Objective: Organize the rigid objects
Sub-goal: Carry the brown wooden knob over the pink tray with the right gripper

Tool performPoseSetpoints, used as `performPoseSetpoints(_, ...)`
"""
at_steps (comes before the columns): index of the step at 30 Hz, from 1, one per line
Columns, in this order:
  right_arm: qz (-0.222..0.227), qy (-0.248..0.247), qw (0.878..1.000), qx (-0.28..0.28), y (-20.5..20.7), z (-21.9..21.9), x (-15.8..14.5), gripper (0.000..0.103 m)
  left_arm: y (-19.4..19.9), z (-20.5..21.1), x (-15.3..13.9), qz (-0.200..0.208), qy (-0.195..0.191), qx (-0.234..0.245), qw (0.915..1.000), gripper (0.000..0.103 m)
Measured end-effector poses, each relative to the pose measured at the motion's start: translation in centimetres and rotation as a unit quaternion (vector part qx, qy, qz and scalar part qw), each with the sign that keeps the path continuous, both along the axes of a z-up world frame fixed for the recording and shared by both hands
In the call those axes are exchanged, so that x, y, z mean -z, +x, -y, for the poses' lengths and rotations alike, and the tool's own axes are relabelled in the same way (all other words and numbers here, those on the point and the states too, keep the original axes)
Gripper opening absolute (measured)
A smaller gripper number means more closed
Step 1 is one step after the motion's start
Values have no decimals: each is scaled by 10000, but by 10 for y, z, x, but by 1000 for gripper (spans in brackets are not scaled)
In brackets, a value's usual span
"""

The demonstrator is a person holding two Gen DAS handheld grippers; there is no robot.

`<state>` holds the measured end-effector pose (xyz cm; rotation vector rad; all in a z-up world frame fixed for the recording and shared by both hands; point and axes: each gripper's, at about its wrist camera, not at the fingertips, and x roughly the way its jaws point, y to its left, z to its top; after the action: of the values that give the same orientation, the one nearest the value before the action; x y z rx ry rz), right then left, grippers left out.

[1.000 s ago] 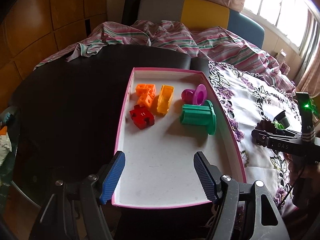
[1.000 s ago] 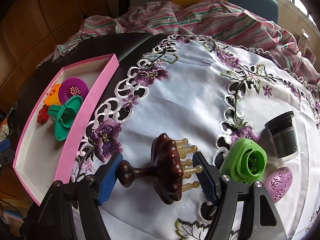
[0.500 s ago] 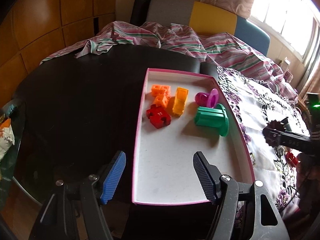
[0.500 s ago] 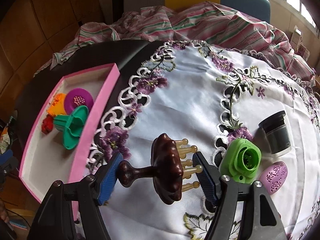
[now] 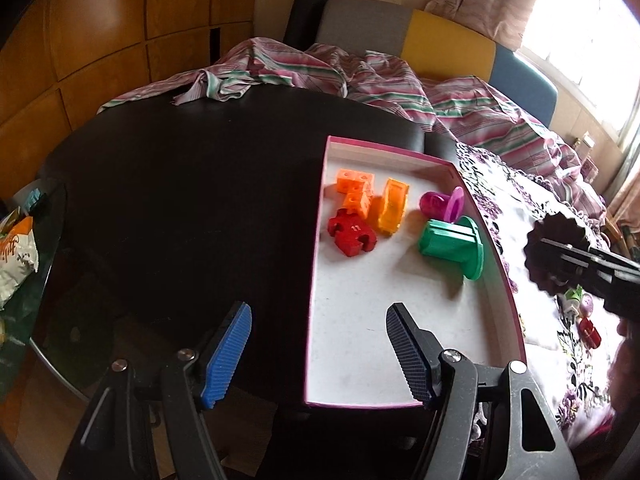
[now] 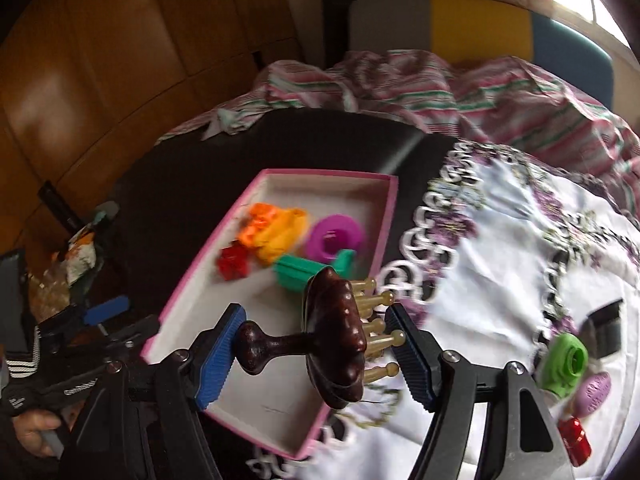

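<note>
Now, with my right tongs [image 6: 316, 344] clamped on the massager [image 6: 334, 338] over the tray's [image 6: 224, 236] near half, I should lower it onto bare floor short of the toys [image 6: 280, 236], left tongs [image 5: 318, 356] wide, empty.

Toys [image 5: 400, 216] in tray [image 5: 400, 344] far end — tablecloth [image 5: 532, 344] seemingly right.

The tray [image 5: 316, 280] is pink-edged and white inside, holding orange [image 5: 356, 192], yellow [image 5: 392, 210], red [image 5: 352, 234], magenta [image 5: 444, 206] and green [image 5: 452, 244] toys. The massager [image 6: 332, 336] is dark brown; the right cloth [image 6: 500, 240] white with purple flowers.
</note>
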<state>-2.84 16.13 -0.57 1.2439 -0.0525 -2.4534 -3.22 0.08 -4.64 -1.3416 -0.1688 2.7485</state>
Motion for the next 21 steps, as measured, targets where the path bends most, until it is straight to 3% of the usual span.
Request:
performPoseSetpoints(9, 290, 70, 9980, -557, -11, 63, 27, 73, -1, 14, 1, -14, 19, -188, 9998, 71)
performPoseSetpoints(17, 405, 567, 9974, -164, -46, 79, 63, 73, -2, 15, 2, 15, -25, -187, 9998, 71)
performPoseSetpoints(21, 402, 485, 9980, -66, -50, 74, 64, 73, 0, 15, 2, -18, -61, -157, 9999, 71)
